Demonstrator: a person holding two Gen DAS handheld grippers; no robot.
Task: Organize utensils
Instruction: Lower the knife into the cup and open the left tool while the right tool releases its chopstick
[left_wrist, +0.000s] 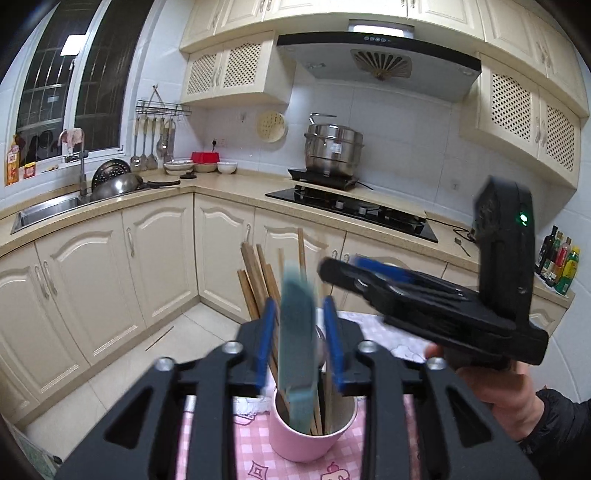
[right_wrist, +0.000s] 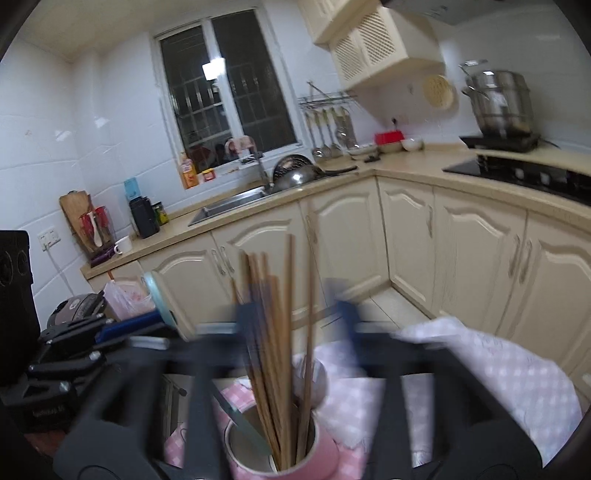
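Chopsticks (left_wrist: 255, 280) of brown wood stand bunched in a pink cup (left_wrist: 310, 439), their tips fanning above the rim. Beside them in the same cup sits a knife with a teal handle (left_wrist: 297, 332); the right wrist view shows its blade slanting down inside the cup's pale inner wall. The handle is blurred in the left wrist view.

The cup rests on a pink checked tablecloth (left_wrist: 236, 435) printed with cartoon figures, and a paler checked cloth (right_wrist: 498, 369) lies rumpled just beside it. Beyond the table are a tiled floor and cream cabinets (left_wrist: 155, 258) under a beige countertop. On that counter are a steel sink (left_wrist: 48, 210), a wok (left_wrist: 118, 182), a black gas hob (left_wrist: 354, 210) and a steel steamer pot (left_wrist: 332, 147) below a range hood (left_wrist: 376, 55). A dark window (left_wrist: 70, 81) is above the sink.

The left gripper (left_wrist: 301, 321) points down at the cup with the teal handle between its 2 blue pads; narrow gaps show on both sides, so the pads are not pinching it. The right gripper (right_wrist: 295, 314) has its jaws spread wide around the chopstick bunch without touching it. A hand (left_wrist: 491, 384) in a dark sleeve holds that gripper, which slants across above the far side of the cup.
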